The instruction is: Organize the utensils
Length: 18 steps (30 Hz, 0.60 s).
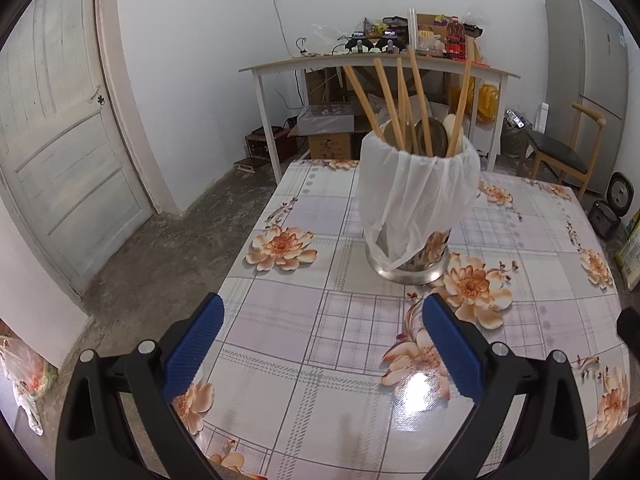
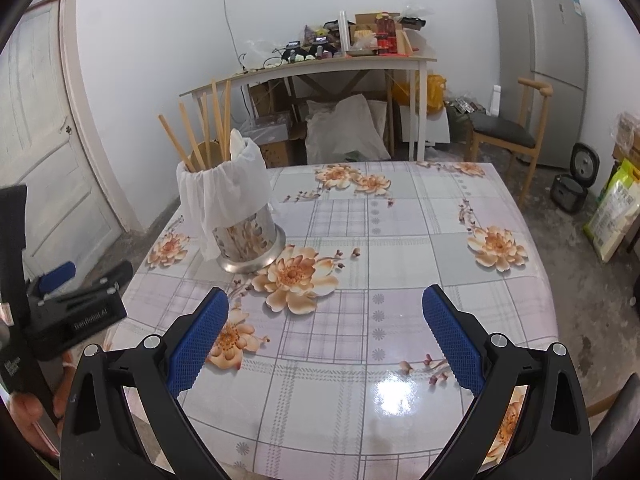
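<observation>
Both tongs hang over the flowered table (image 2: 400,240), empty. Left gripper (image 1: 322,344) has its jaws spread wide, with the metal utensil holder (image 1: 416,208) straight ahead of them, a white bag draped over its rim and wooden chopsticks (image 1: 418,96) standing inside. Right gripper (image 2: 324,336) is equally spread; the holder sits ahead and to its left. No loose utensil shows on the table, so sorting looks finished or not begun; any next move would need something to pick up.

Utensil holder (image 2: 236,216) only obstacle (far-left); tabletop (image 2: 400,240) elsewhere open.
</observation>
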Motion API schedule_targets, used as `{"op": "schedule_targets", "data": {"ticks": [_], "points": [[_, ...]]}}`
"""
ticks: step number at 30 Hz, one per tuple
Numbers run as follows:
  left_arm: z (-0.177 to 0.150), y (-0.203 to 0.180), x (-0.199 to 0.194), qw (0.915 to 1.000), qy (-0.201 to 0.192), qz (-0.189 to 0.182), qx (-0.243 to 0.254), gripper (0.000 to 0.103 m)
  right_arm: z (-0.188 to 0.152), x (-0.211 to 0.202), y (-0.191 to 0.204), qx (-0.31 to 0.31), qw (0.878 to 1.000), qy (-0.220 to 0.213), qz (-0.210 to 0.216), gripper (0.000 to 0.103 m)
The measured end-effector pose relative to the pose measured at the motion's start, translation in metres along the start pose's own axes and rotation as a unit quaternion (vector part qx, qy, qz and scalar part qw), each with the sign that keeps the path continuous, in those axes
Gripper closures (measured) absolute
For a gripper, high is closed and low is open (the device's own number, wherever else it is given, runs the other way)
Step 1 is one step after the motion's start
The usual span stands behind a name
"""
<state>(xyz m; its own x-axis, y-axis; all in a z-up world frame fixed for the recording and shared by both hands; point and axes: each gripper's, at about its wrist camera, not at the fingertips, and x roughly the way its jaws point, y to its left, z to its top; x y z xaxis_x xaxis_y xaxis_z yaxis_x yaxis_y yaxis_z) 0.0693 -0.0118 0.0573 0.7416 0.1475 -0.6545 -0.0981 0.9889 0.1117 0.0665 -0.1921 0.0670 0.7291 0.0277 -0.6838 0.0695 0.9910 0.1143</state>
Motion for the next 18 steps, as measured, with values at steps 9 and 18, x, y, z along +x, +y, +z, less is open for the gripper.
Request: {"op": "schedule_targets", "data": {"ticks": [9,18], "points": [[-0.004,0.017,0.001,0.9998,0.005,0.014,-0.01,0.006,0.001,0.002,0.003,-0.008,1.0,0.003,-0.007,0.009],[-0.011,0.039,0.001,0.9993,0.009,0.034,-0.014,0.006,0.001,0.002,0.003,-0.013,1.0,0.005,-0.013,0.009]]}}
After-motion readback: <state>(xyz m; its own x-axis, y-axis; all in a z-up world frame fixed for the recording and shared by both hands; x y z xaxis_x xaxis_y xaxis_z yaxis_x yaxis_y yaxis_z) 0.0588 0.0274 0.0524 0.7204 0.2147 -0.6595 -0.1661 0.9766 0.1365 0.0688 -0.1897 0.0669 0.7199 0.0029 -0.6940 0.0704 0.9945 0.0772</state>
